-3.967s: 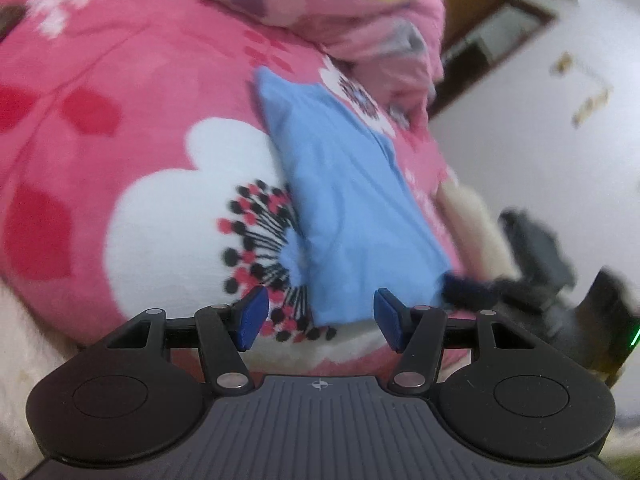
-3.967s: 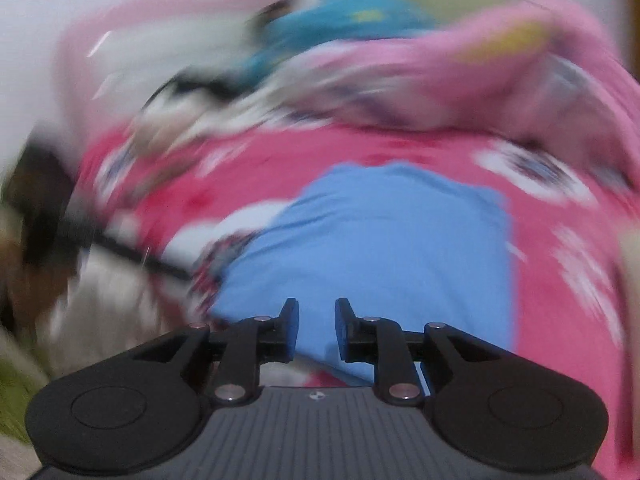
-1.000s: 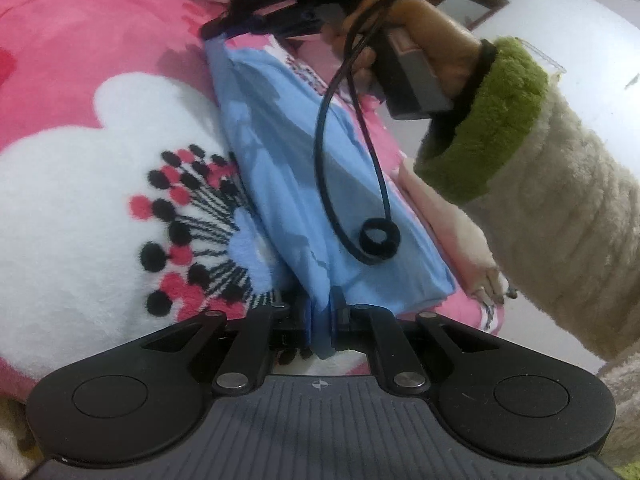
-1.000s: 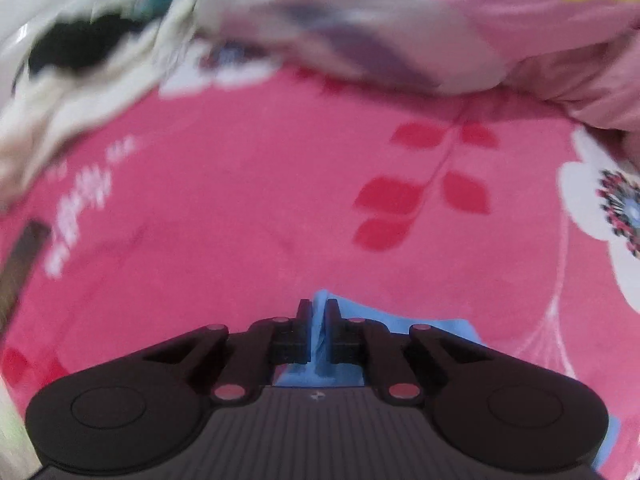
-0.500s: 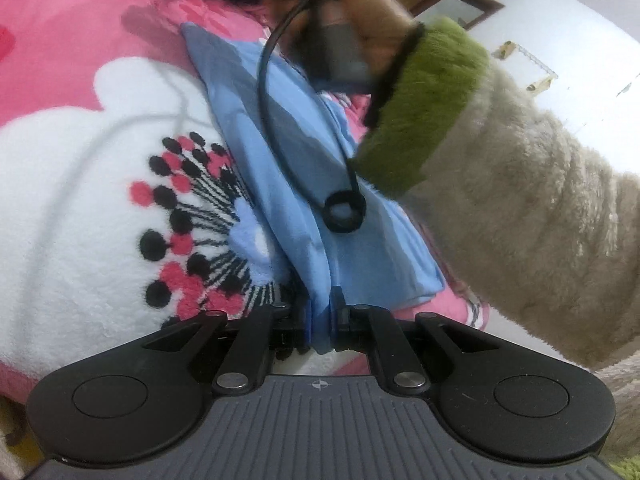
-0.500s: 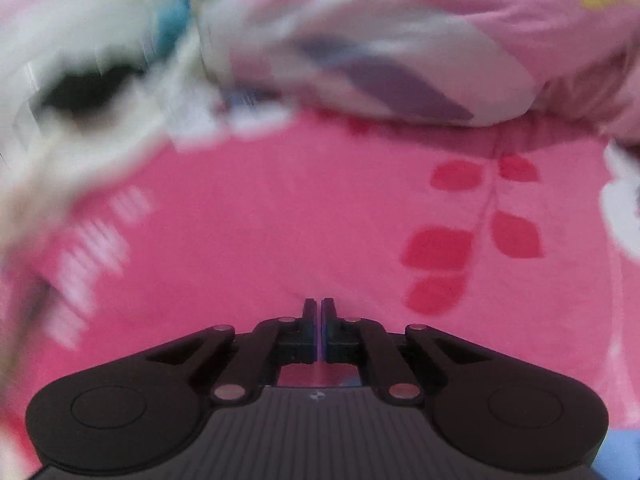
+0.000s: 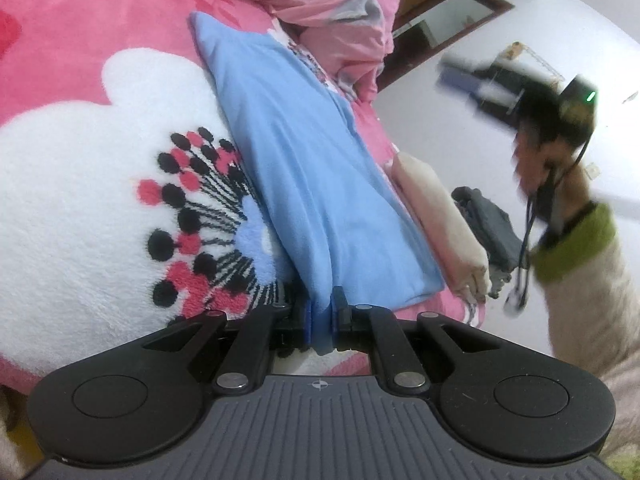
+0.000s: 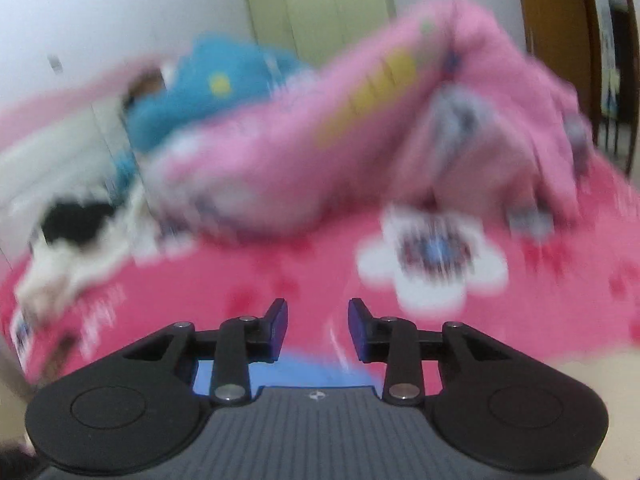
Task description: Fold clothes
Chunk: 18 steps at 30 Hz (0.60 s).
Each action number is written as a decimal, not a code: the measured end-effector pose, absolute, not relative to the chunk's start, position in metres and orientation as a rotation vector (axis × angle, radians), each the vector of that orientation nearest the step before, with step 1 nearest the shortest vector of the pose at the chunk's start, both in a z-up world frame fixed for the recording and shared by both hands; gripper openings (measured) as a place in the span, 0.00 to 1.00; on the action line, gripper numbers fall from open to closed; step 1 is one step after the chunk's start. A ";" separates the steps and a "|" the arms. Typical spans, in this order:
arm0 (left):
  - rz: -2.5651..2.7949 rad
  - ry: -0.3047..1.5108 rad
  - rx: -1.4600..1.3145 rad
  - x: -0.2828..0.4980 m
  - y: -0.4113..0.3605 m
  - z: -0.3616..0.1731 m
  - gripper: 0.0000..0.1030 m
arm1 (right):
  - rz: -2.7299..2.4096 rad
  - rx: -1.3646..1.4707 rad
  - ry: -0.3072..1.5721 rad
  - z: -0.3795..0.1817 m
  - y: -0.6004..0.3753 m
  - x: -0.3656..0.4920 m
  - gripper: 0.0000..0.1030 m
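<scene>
While my left tongs (image 7: 320,316) pinch the near corner of the blue garment (image 7: 304,168), folded long on the bed (image 7: 80,60) toward 12 o'clock, my right tongs (image 8: 318,326) are opening, empty. Mid-fold; next probably regrip at 1 o'clock.

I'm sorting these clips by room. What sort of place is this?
Most likely a bedroom: a pink floral fleece blanket covers a bed, a bunched pink quilt lies at its far end, and a folded blue garment rests on top.
</scene>
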<state>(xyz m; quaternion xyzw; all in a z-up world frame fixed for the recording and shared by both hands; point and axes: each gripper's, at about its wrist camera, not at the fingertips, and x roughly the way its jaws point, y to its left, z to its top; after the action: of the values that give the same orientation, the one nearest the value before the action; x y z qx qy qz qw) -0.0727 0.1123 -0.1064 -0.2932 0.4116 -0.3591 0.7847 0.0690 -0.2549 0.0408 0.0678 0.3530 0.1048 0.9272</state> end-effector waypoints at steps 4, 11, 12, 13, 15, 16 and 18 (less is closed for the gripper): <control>-0.724 0.920 -0.631 -0.060 0.107 -0.104 0.09 | 0.293 0.196 0.807 -0.027 -0.249 0.085 0.22; -0.671 0.929 -0.575 -0.061 0.103 -0.095 0.10 | 0.114 0.555 0.803 -0.078 -0.312 0.119 0.04; -0.670 0.931 -0.572 -0.061 0.103 -0.095 0.10 | 0.090 0.501 0.773 -0.070 -0.310 0.115 0.03; -0.669 0.933 -0.569 -0.060 0.101 -0.095 0.10 | 0.098 0.459 0.742 -0.062 -0.306 0.111 0.03; -0.671 0.944 -0.569 -0.055 0.099 -0.095 0.10 | 0.189 0.485 0.729 -0.054 -0.300 0.108 0.03; -0.672 0.950 -0.570 -0.052 0.098 -0.095 0.10 | 0.249 0.507 0.740 -0.055 -0.296 0.111 0.03; -0.669 0.960 -0.577 -0.051 0.098 -0.095 0.10 | 0.282 0.503 0.785 -0.066 -0.288 0.122 0.04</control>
<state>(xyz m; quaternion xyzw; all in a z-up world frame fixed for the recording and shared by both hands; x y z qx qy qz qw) -0.0509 0.0977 -0.0951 -0.2686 0.4469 -0.3112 0.7946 0.1216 -0.2883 -0.0664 0.2415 0.3770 0.1354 0.8839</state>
